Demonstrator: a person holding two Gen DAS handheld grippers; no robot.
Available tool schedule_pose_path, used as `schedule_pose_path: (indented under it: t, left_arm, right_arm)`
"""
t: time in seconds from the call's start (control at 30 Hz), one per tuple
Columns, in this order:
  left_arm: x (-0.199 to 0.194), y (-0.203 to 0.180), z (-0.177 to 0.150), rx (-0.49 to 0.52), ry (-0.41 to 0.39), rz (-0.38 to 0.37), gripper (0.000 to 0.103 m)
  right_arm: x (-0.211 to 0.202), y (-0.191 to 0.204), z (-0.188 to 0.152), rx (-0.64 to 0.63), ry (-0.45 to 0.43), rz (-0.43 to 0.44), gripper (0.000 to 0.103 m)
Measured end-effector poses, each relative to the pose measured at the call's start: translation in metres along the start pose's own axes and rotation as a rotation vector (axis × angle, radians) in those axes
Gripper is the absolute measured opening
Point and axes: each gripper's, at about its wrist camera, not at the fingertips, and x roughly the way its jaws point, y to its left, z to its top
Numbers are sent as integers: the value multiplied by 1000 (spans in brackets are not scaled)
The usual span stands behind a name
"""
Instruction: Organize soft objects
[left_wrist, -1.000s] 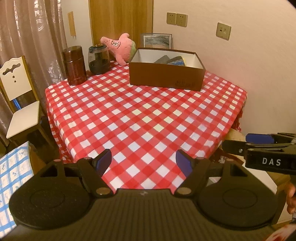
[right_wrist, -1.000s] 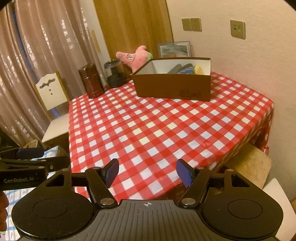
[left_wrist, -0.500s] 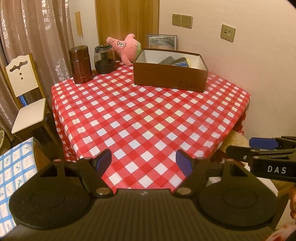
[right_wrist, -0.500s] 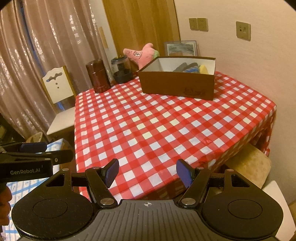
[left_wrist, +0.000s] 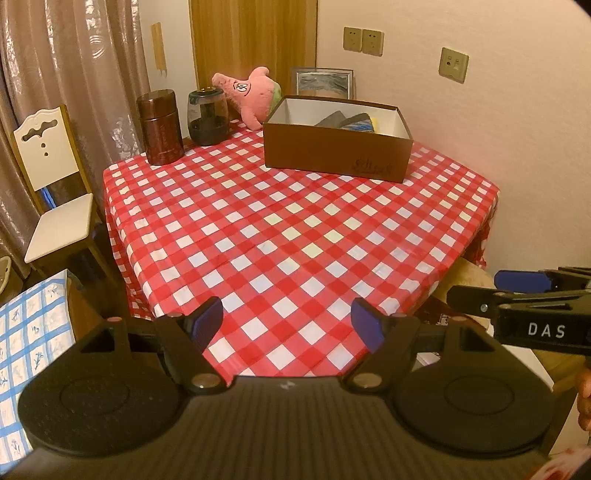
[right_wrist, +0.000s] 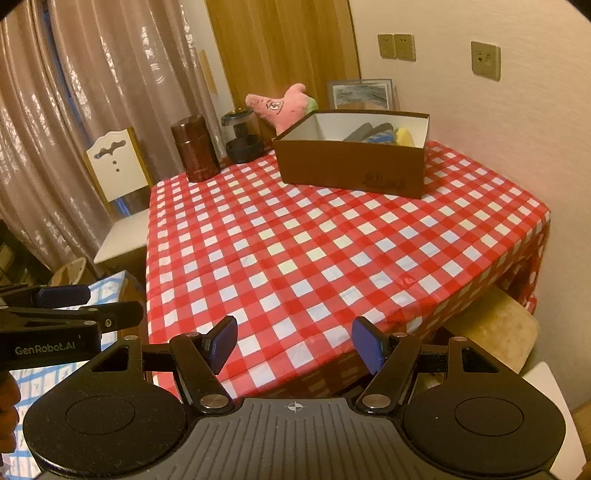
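While both tongs (left_wrist: 287, 325) (right_wrist: 294, 343) gape wide and empty, the pink plush (left_wrist: 251, 94) lies well beyond them.

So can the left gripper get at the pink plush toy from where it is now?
Probably, but not yet. The left gripper, open and empty, hangs at the table's near edge; the pink plush toy leans at the far side between the dark jar and brown box.

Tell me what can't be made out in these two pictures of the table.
- Contents of the brown box: both views, the near wall hides all but dark, blue and yellow tops.
- Pink plush toy: left view, lower part behind the box; right view, also behind the glass jar.
- Framed picture: bottom hidden by the box.
- Print on the box front: too small to read.
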Motion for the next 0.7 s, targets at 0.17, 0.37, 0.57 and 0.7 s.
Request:
schedule_pose_path:
  t: [0.17, 0.37, 0.57, 0.7]
  left_arm:
    - [0, -1, 0, 1, -1, 3, 75]
    - [-1, -4, 1, 0, -1, 4, 75]
    - [-1, -4, 1, 2, -1, 4, 75]
    - [0, -4, 1, 2, -2, 4, 75]
  right_arm:
    - [1, 1, -1, -2, 0, 2, 69]
    - [2, 2, 1, -5, 0, 4, 69]
    - [2, 2, 1, -4, 1, 5, 69]
    - [2, 2, 1, -5, 1, 6, 69]
